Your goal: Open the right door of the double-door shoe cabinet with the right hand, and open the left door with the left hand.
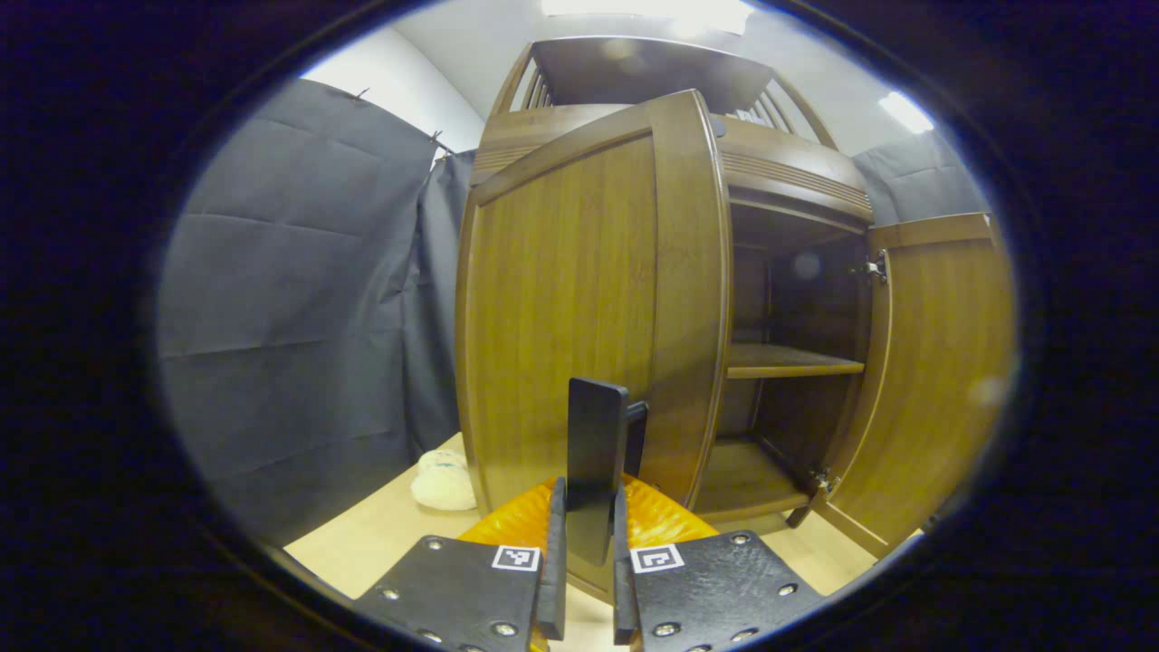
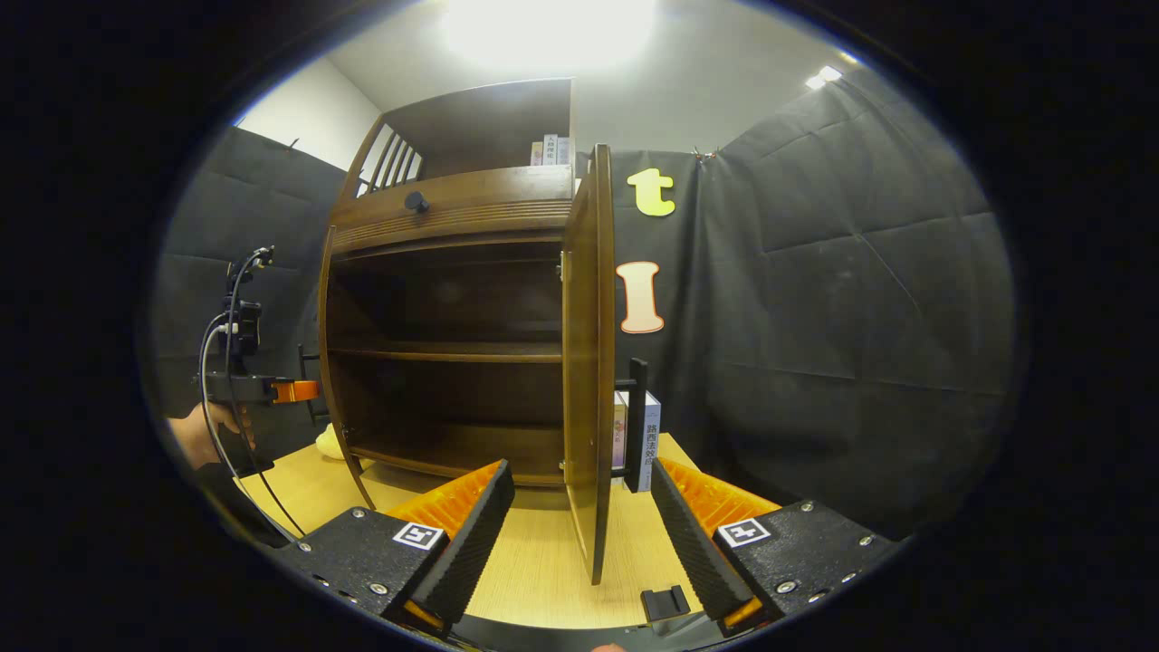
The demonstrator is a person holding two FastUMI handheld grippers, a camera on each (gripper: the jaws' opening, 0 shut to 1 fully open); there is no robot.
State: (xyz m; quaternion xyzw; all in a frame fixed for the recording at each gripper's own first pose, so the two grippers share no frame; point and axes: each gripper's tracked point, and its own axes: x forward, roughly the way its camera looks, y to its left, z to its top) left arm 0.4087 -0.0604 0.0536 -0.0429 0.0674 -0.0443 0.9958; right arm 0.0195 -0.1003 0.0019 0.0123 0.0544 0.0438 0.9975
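At the left door (image 1: 579,299), my left fingers (image 1: 554,552) clench its black handle (image 1: 596,453); I'd pull steadily along the hinge arc. Right fingers (image 2: 471,534) released.

The shoe cabinet (image 1: 579,272) is glossy brown wood with a matt black handle (image 1: 595,453), against dull grey cloth (image 1: 290,317).

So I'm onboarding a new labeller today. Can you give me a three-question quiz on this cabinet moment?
1. True or false: the left gripper is shut on the left door's handle.
2. The right gripper is: A) open, with the right door edge-on between its fingers; B) clamped on the door; C) holding a book.
3. Fill in: the shelves inside the cabinet hold ____.

Key: 1 true; 2 A; 3 nothing visible.
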